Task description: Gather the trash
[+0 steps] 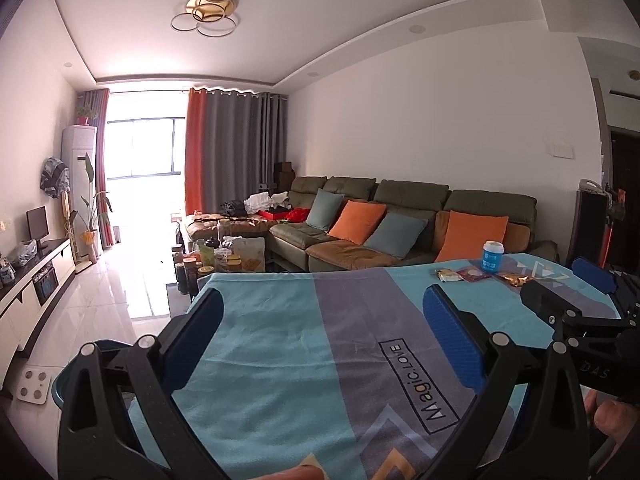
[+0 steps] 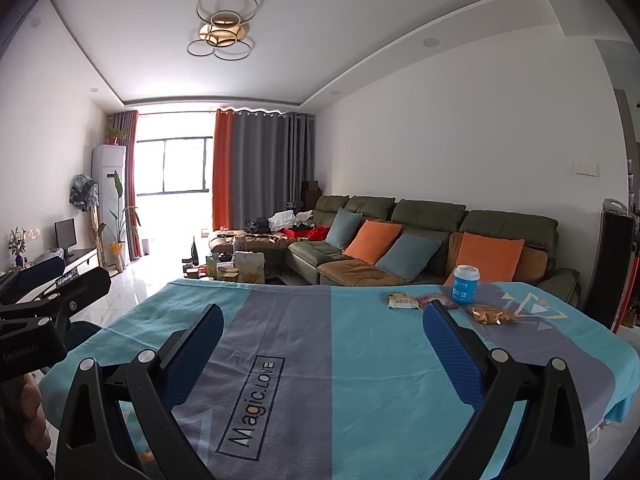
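Observation:
A table with a teal and grey cloth (image 2: pixel 360 360) fills the foreground. At its far right lie a blue paper cup (image 2: pixel 465 285), a pale yellow wrapper (image 2: pixel 403 301), a red wrapper (image 2: pixel 430 301) and a golden crumpled wrapper (image 2: pixel 492 314). They also show in the left wrist view: the cup (image 1: pixel 491 256), the pale wrapper (image 1: pixel 449 275), the red wrapper (image 1: pixel 474 273) and the golden wrapper (image 1: pixel 513 278). My left gripper (image 1: pixel 320 312) is open and empty above the cloth. My right gripper (image 2: pixel 322 328) is open and empty, short of the trash. Each gripper shows at the other view's edge.
A green sofa (image 2: pixel 432 240) with orange and blue cushions runs along the right wall behind the table. A cluttered coffee table (image 2: pixel 232 268) stands beyond the table's far edge. A blue bin rim (image 1: pixel 64 380) shows at the table's left. A TV cabinet (image 1: pixel 36 276) lines the left wall.

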A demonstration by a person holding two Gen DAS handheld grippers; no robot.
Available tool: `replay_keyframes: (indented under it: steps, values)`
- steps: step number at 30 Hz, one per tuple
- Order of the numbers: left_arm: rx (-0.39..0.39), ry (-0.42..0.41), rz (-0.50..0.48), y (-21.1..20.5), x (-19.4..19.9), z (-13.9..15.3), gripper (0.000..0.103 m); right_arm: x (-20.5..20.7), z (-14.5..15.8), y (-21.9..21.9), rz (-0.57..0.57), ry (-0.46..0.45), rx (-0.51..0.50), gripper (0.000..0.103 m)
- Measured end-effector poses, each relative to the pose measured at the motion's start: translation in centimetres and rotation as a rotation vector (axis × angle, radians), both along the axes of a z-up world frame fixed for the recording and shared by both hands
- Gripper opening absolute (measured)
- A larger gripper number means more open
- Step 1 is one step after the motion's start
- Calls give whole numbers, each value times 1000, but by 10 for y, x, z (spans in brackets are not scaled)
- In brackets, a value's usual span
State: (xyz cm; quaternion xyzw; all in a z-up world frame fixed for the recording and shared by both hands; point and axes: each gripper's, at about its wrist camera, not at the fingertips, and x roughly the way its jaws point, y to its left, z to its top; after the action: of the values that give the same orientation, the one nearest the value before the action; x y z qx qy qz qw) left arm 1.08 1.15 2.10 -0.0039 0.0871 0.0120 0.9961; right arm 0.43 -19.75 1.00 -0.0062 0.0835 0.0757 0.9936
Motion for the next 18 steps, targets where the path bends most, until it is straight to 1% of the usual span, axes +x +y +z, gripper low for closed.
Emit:
replay_keyframes:
  steps: [11, 14, 18]
  values:
    - [9, -8, 2, -3, 1, -2, 98, 1, -2, 2, 3, 10, -4, 96]
    - [9, -10, 2, -3, -1, -1, 98, -3, -1, 2, 3, -7, -5, 96]
    - [9, -12, -1, -3, -1, -1, 98, -3, -1, 2, 3, -5, -10, 96]
